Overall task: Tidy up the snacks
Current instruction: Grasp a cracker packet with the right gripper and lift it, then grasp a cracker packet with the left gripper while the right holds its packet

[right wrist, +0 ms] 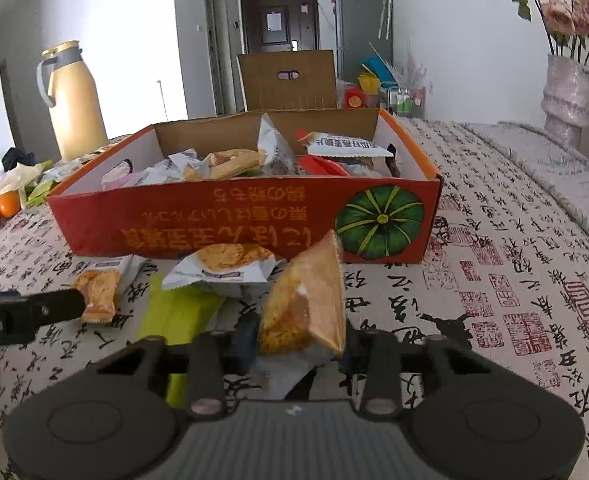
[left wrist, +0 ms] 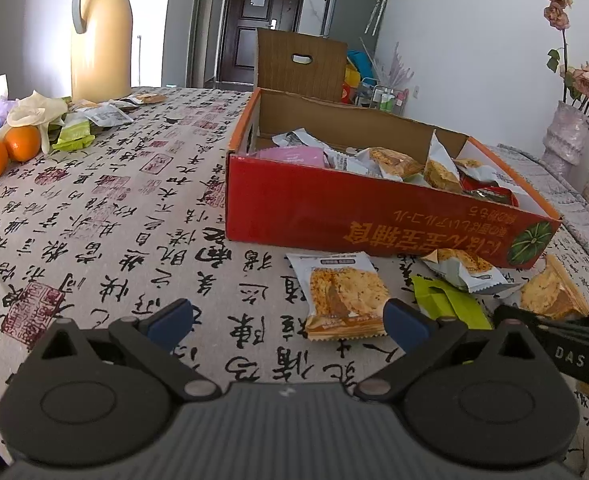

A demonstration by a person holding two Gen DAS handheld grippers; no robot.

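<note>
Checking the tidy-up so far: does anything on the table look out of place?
Yes. Three snack packets and a green wrapper lie loose on the tablecloth in front of the red box, not in it. Another packet stands clamped in the right gripper.

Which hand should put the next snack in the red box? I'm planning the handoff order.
Right, probably. The right gripper is shut on an orange snack packet just in front of the red box. The left gripper is open and empty.
</note>
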